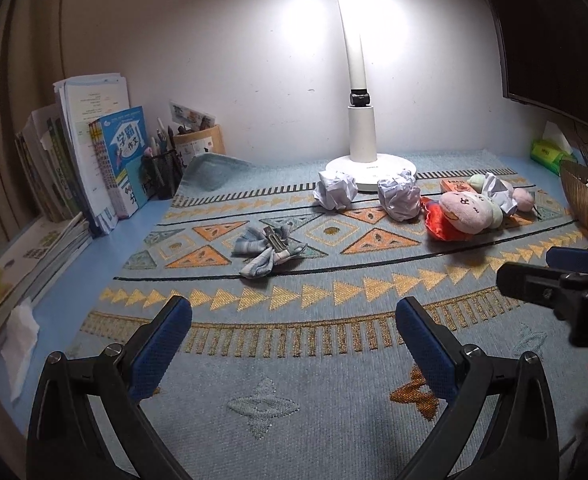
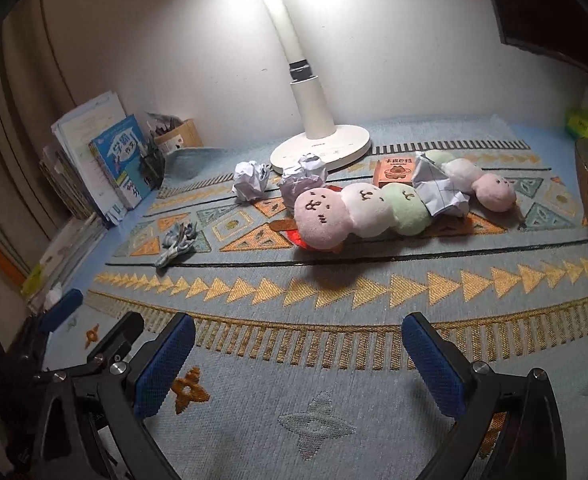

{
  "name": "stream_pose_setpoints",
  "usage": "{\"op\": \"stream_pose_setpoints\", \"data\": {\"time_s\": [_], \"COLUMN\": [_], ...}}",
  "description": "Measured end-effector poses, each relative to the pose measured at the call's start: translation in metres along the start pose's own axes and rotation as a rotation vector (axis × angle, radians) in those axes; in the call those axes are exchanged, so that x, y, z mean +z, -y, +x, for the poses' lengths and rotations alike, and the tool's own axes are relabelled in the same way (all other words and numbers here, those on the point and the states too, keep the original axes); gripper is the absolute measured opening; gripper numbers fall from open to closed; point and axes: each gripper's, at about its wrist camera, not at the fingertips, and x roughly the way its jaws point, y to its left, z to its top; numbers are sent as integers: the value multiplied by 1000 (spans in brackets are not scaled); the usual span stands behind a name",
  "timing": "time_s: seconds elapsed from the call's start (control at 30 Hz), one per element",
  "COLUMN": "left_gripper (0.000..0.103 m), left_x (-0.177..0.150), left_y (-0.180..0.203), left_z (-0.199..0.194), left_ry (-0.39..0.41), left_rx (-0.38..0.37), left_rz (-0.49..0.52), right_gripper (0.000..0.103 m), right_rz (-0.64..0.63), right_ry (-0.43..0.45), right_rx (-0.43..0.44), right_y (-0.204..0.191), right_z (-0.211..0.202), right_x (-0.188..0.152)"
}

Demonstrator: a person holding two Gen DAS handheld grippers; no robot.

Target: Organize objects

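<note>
Both the left gripper (image 1: pixel 294 344) and right gripper (image 2: pixel 298 364) hang wide open and empty above the patterned blue woven mat (image 1: pixel 334 400). Beyond them, crumpled white paper balls (image 1: pixel 334 190), a striped cloth hair bow (image 1: pixel 268 246), a pastel segmented plush caterpillar (image 2: pixel 358 210) and a small orange box (image 2: pixel 394 172) lie scattered near the white lamp base (image 1: pixel 370 168); tidying looks unstarted.

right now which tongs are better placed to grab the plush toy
Right, probably. The plush toy lies almost straight ahead of the open right tongs, while from the left tongs it sits far off to the right, beyond the checked cloth.
</note>
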Motion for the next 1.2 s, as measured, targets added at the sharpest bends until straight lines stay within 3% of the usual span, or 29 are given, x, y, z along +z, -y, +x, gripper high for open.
{"op": "stream_pose_setpoints", "data": {"time_s": [0.1, 0.27, 0.37, 0.53, 0.6, 0.67, 0.73, 0.77, 0.8, 0.83, 0.9, 0.97, 1.07, 1.13, 1.2], "left_gripper": [102, 102, 102, 102, 102, 102, 102, 102, 102, 102, 102, 102, 102, 102, 97], "left_x": [0, -1, 1, -1, -1, 0, 7, 13, 20, 27, 39, 50, 80, 97, 104], "left_y": [-1, -10, -22, -46, -53, -54, -47, -40, -29, -12, 33, 62, 86, 92, 96], "left_z": [2, -10, -4, 8, 13, 19, 24, 24, 25, 25, 19, 17, 45, 64, 75], "left_ry": [-12, 37, 7, -63, -90, -116, -120, -108, -93, -91, -21, 53, -17, -50, -56], "left_rx": [6, -75, -116, -199, -222, -253, -277, -292, -304, -310, -308, -388, -502, -556, -549], "left_rz": [-11, -50, -108, -226, -274, -287, -259, -225, -172, -82, 171, 288, 254, 221, 255], "right_gripper": [103, 103, 103, 103, 103, 103, 103, 103, 91, 80, 79, 79, 79, 79, 79], "right_rz": [62, -3, -22, 13, 57, 94, 94, 58, 5, -52, -120, -141, -169, -134, -81], "right_ry": [57, 20, 16, 31, 81, 197, 240, 193, 141, 103, 85, 88, 42, 5, -25], "right_rx": [-134, -107, -163, -144, -173, -254, -277, -286, -309, -333, -381, -408, -461, -416, -359], "right_y": [7, -4, -7, 3, 11, 17, 19, 19, 17, 15, 13, 14, 22, 36, 50], "right_z": [-6, -3, 0, -6, -15, -33, -38, -32, -26, -22, -23, -23, -3, 14, 32], "right_x": [0, 0, 0, 1, 1, -1, 3, 11, 21, 30, 47, 63, 84, 95, 99]}}
